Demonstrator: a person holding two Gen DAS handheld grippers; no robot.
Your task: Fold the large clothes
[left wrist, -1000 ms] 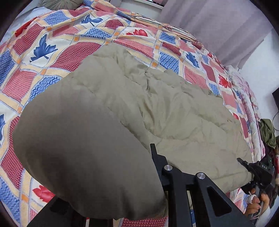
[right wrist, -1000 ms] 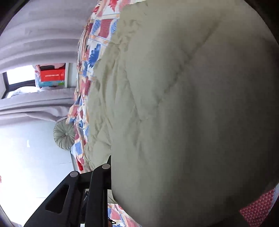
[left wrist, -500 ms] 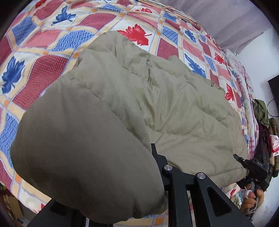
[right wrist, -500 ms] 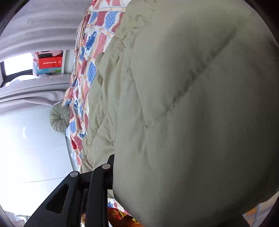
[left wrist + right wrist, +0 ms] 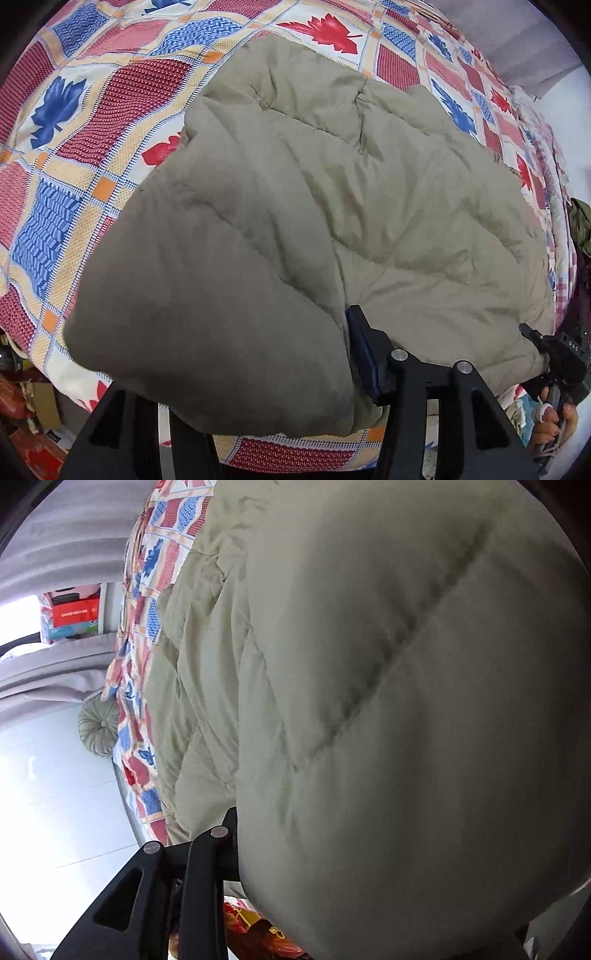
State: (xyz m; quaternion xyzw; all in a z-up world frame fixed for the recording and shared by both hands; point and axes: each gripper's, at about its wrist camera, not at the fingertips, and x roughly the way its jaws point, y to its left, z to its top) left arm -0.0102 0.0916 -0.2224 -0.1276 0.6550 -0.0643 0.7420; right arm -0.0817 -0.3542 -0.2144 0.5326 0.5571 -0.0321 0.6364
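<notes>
**Olive quilted coat folded over on bed, both grippers at its near edge**

Left hand-held gripper (image 5: 258,398), bottom centre of the left wrist view: jaws have just been opening, a thick fold of the olive quilted coat (image 5: 332,206) still between them; right finger (image 5: 365,350) looks clear of the cloth, left finger hidden. Right hand-held gripper (image 5: 280,849), bottom of the right wrist view: jaws also just opening, coat bulk fills the frame and covers one finger; cannot tell if it still grips. Coat lies mid-frame on the leaf-patterned bedspread (image 5: 122,110). Curtain (image 5: 66,528) upper left, round cushion (image 5: 98,725) left.
</notes>
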